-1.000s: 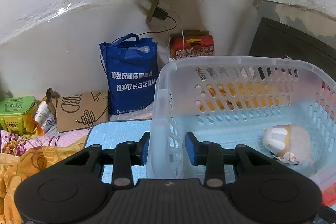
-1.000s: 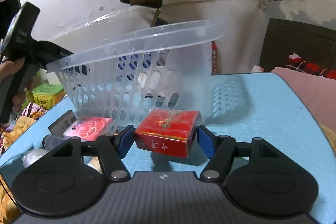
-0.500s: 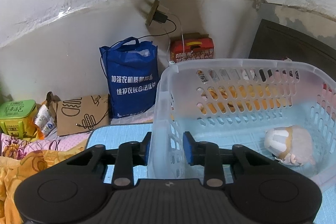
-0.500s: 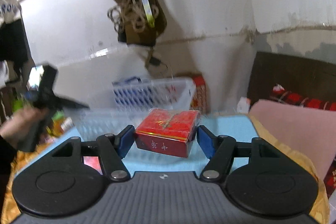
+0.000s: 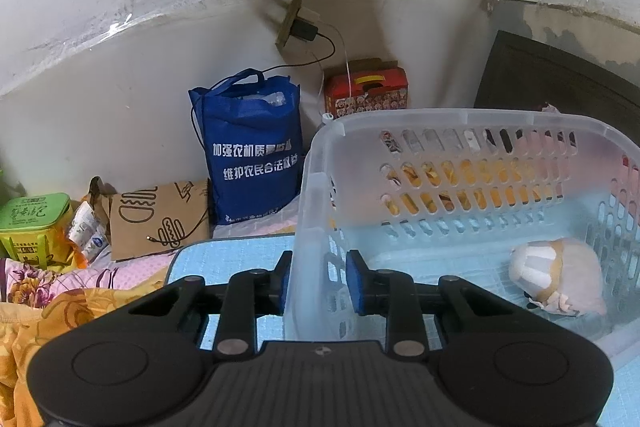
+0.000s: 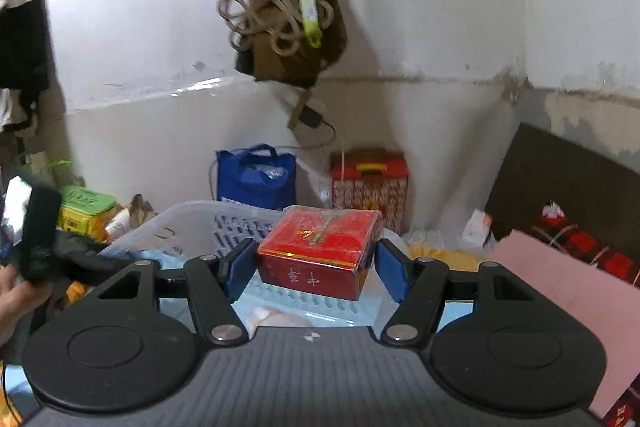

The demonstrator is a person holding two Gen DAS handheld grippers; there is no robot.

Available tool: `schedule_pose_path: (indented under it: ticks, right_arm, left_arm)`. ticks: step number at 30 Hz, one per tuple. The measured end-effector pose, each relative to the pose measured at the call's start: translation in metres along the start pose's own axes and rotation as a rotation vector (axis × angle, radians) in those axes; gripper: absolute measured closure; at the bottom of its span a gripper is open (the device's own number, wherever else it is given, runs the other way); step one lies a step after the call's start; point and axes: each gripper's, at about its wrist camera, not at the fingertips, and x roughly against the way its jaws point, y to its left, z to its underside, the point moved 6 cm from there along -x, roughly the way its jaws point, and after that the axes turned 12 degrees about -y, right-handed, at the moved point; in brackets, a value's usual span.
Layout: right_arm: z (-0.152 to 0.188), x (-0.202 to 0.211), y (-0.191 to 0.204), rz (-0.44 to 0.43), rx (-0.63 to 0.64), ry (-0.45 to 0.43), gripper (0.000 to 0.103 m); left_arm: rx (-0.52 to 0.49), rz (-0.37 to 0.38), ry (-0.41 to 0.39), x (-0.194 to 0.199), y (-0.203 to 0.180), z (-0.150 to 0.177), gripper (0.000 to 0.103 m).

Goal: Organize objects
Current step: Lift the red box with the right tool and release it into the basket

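In the left wrist view, the left claw (image 5: 316,281) is seen low at centre, its blue pads narrowed onto the near-left wall of the one translucent basket (image 5: 472,125), one pad outside and one inside; the wall is clamped between them. The basket fills the right half of that frame, resting on a light blue mat (image 5: 224,259). One pale stuffed toy (image 5: 558,275) is seen lying inside it at lower right.

In the right wrist view, the right claw (image 6: 316,267) is held about halfway apart, and one red box (image 6: 320,251) with gold trim is gripped between its pads at the middle of the frame. The box is held above the basket (image 6: 192,223), whose rim shows just behind and to the left. At the far wall, one blue tote bag (image 6: 256,177) and one red patterned carton (image 6: 370,183) are seen side by side.
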Motion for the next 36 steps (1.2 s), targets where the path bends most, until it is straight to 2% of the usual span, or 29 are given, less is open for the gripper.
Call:
schedule_pose_path:
  ticks: [4,13,15,16,17,22,26,30,33,36]
  right_arm:
    - [-0.002,-0.026,-0.013,0.036,-0.037,0.048,0.035]
    - [0.014,-0.025,-0.016,0.049,-0.023,0.085,0.034]
    - [0.014,-0.026,-0.017,0.047,-0.027,0.085,0.023]
    - [0.012,-0.026,-0.017,0.052,-0.023,0.079,0.011]
    - [0.01,-0.025,-0.017,0.058,-0.015,0.066,0.004]
    - [0.004,-0.011,-0.018,0.071,-0.02,0.026,0.003]
    - [0.006,0.027,-0.014,0.063,-0.051,-0.034,0.0]
    - [0.029,0.071,-0.003,0.051,-0.059,-0.068,0.0]
    - [0.065,0.091,0.011,0.024,-0.067,-0.033,0.0]
    - [0.101,0.103,0.031,-0.012,-0.064,-0.003,0.005]
  left_arm:
    - [-0.001,0.002,0.0,-0.001,-0.001,-0.001,0.072]
    - [-0.003,0.006,0.0,-0.001,0.0,-0.001,0.072]
    - [-0.002,0.005,0.0,-0.001,0.0,-0.001,0.072]
    - [-0.002,0.006,0.0,-0.001,0.0,-0.001,0.072]
    - [-0.002,0.006,0.0,-0.001,0.0,-0.001,0.072]
    - [-0.002,0.006,-0.002,-0.001,0.0,-0.001,0.072]
    - [-0.001,0.006,-0.003,-0.001,0.0,-0.001,0.072]
    - [-0.002,0.006,-0.002,-0.001,0.0,0.0,0.072]
    - [-0.003,0.006,-0.002,-0.001,0.0,-0.001,0.072]
    - [-0.002,0.005,-0.002,-0.001,0.0,0.0,0.072]
